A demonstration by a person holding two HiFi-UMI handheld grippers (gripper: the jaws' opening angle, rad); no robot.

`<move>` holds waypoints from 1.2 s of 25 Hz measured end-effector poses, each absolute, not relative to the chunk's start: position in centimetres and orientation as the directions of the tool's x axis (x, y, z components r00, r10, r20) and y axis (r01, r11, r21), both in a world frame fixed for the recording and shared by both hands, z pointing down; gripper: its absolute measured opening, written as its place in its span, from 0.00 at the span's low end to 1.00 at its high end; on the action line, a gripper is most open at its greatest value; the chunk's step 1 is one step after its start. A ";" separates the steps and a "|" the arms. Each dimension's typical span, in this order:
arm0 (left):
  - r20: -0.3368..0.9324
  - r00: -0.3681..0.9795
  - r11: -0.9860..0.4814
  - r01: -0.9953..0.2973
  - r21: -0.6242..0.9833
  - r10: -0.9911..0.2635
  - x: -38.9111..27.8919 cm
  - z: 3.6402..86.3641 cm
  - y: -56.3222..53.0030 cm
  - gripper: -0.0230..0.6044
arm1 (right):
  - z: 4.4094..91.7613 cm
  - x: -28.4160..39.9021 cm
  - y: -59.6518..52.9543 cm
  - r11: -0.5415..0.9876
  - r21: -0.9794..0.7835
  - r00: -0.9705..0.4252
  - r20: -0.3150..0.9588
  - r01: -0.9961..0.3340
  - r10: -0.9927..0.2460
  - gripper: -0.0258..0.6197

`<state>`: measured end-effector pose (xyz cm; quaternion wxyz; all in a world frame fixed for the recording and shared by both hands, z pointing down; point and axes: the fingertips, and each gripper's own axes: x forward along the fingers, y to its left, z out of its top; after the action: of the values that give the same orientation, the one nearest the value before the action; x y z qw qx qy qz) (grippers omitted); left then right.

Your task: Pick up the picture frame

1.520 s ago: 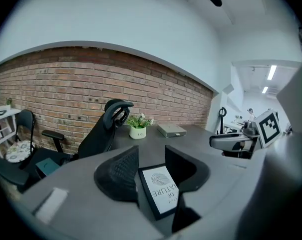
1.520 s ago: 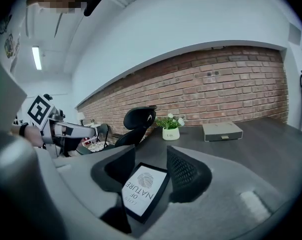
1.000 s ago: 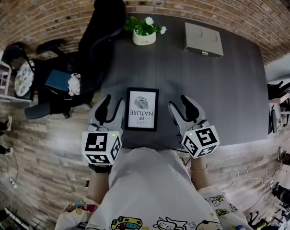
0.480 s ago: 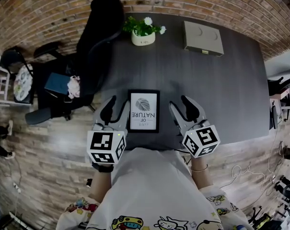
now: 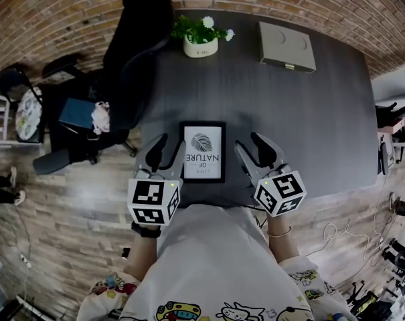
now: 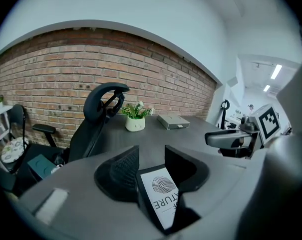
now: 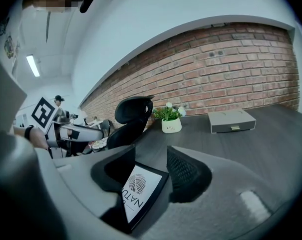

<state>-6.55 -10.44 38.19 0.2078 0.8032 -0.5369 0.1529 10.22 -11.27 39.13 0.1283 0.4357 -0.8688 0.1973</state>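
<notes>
Left hand-held gripper [image 5: 165, 151] and right hand-held gripper [image 5: 254, 151] both have their jaws spread wide. Flat on the worktop [image 5: 309, 112] between them lies the picture frame [image 5: 203, 152], just beside each one, likely so they can squeeze it from both sides and lift

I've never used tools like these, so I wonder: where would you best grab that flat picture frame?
Probably by its long black borders: the picture frame lies flat between the open left gripper and right gripper, so each comes in sideways.
</notes>
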 end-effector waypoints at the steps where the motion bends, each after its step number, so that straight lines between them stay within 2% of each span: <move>1: 0.476 0.377 -0.337 -0.926 0.171 -0.794 -6.6 38.5 -10.4 0.30 | 39.5 10.1 -11.2 0.542 -0.236 -0.589 0.402 -0.807 -0.702 0.35; 30: 0.678 0.376 -0.308 -0.924 0.225 -0.632 -5.7 50.8 -8.9 0.30 | 49.3 8.7 -9.3 0.463 -0.371 -0.592 0.553 -0.805 -0.587 0.34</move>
<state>-5.70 -8.92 50.75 0.3034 0.7719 -0.5039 0.2411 8.70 -9.29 49.28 0.1768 0.4159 -0.8367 0.3094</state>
